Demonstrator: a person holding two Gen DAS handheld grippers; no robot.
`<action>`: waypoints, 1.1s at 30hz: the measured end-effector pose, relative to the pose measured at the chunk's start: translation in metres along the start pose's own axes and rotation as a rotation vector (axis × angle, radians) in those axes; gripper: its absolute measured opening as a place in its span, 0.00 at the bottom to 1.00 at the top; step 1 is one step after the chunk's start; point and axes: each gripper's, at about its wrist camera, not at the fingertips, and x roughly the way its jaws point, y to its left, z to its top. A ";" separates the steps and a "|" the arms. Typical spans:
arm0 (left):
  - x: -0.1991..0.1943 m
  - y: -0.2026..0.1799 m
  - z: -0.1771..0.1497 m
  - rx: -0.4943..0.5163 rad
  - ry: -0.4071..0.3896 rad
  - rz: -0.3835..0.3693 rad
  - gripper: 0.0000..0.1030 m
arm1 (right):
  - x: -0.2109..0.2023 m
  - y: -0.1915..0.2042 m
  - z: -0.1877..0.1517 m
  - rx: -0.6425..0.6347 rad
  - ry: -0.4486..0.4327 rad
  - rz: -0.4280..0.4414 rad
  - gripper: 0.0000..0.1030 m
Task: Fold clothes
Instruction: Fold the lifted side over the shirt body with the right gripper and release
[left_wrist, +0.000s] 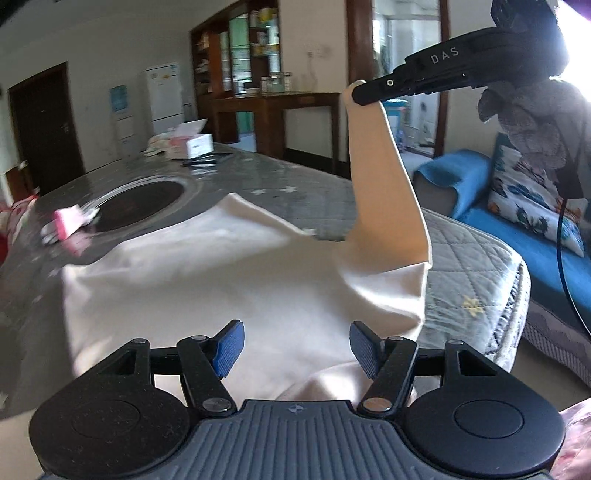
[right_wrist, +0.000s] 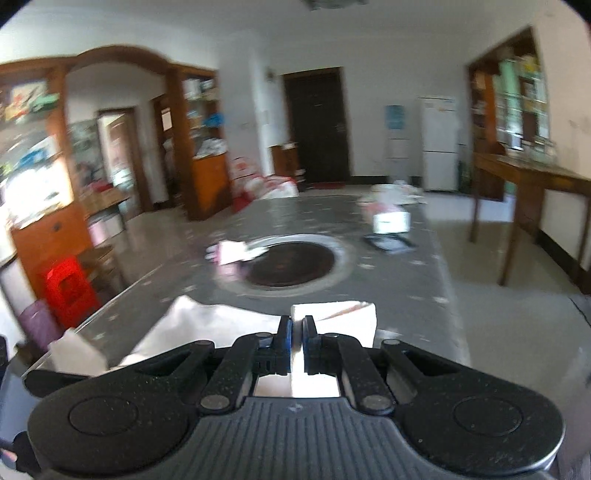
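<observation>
Cloth first: the cream garment lies spread on the quilted tabletop, soft, light and limp, so it will sag wherever it is unsupported. Left tongs hover over its near edge, blue pads apart and empty. Right tongs are clamped on a lifted sleeve; the hem corners look like the best holds.

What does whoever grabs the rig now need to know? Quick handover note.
Right gripper: shut on a sleeve of the cream garment, lifted above the table.
Left gripper: open, empty, over the garment's near edge.
Garment: body spread on the grey quilted table cover.
Done: sleeve picked up.
Left: lay the sleeve across the body, then finish the folds.
</observation>
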 end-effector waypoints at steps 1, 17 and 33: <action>-0.003 0.004 -0.002 -0.012 -0.003 0.009 0.65 | 0.006 0.009 0.003 -0.017 0.007 0.020 0.04; -0.024 0.036 -0.031 -0.142 -0.009 0.080 0.65 | 0.084 0.139 -0.034 -0.257 0.246 0.307 0.05; -0.030 0.042 -0.037 -0.167 -0.008 0.100 0.65 | 0.078 0.131 -0.041 -0.275 0.285 0.339 0.19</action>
